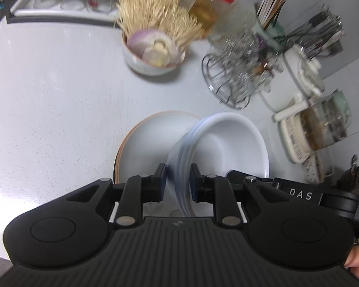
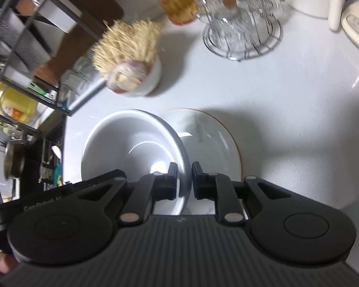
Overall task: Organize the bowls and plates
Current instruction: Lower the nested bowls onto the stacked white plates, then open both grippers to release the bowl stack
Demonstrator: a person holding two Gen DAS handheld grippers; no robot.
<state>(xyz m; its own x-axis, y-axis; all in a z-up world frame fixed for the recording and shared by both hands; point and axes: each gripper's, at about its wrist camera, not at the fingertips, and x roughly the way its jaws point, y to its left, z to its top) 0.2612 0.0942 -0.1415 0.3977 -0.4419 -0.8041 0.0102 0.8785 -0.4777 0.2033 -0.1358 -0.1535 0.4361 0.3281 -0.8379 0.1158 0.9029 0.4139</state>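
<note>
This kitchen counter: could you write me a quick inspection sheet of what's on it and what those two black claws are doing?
Surface: pale speckled counter, shadowed beside the plates.
Job's things: stack of white bowls tilted above brown-rimmed plates.
Clutter: bowl of onion halves, straw bundle, red-lidded jar, wire rack, white kettle, utensil holders.
Claws: left claw shut on the bowls' rim; right claw shut on the opposite rim.
Cables: nothing seen.
Surroundings: black dish rack, yellow bottle.

Bare counter (image 1: 47,95) lies open from nine to eleven o'clock of the plates (image 1: 143,138), while onion bowl (image 1: 150,55) at twelve and wire rack (image 1: 232,76) at one block passage.
</note>
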